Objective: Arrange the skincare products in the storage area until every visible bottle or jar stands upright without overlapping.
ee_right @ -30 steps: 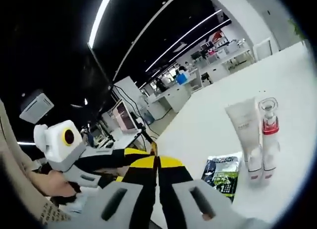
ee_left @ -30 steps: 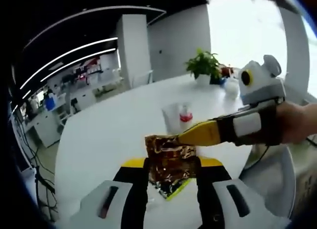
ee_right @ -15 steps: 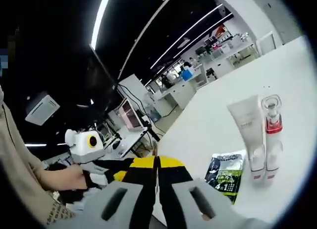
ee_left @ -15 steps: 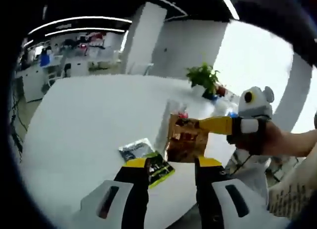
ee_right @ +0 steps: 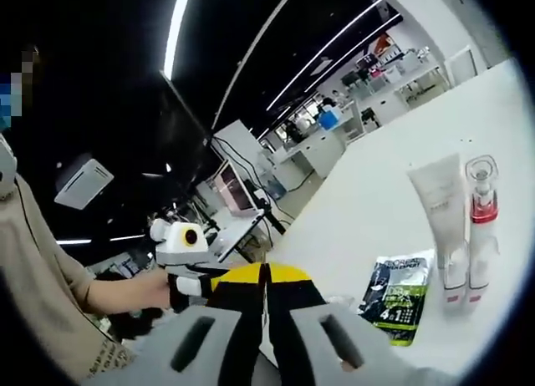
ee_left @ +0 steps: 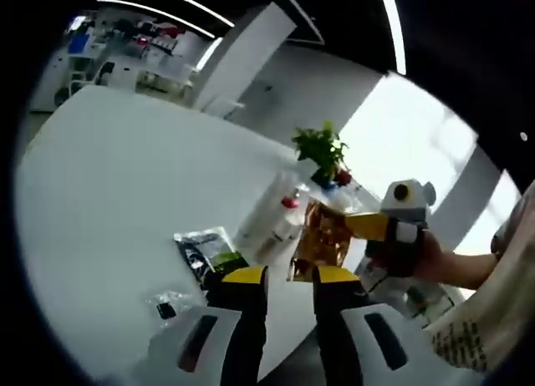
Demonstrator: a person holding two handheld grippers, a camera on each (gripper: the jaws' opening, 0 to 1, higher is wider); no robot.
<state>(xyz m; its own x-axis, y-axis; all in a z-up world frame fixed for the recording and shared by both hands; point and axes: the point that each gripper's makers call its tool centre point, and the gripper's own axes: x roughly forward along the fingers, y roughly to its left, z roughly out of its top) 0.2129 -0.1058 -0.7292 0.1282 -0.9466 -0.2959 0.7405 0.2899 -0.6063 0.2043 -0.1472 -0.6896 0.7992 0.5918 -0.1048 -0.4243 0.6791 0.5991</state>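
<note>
My right gripper (ee_left: 361, 226) comes in from the right in the left gripper view, shut on the top edge of a crinkled gold sachet (ee_left: 322, 242) held above the table edge. My left gripper (ee_left: 286, 277) stands open just below the sachet, with nothing between its fingers. On the white table (ee_left: 100, 177) lie a white tube (ee_left: 263, 212) and a clear bottle with a red band (ee_left: 286, 223), side by side. A dark green sachet (ee_left: 205, 251) lies flat beside them. The right gripper view shows the tube (ee_right: 441, 223), the bottle (ee_right: 481, 227) and the green sachet (ee_right: 399, 290) past its pressed-together jaws.
A potted plant (ee_left: 320, 148) stands at the table's far side. A small clear packet (ee_left: 167, 306) lies near the front edge. A person's hand (ee_left: 435, 256) holds the right gripper. Desks and monitors (ee_right: 242, 190) stand beyond the table edge.
The gold sachet left my left gripper's jaws and now hangs from the right gripper alone. The left jaws have drawn closer together. Both cameras have swung, showing more of the table.
</note>
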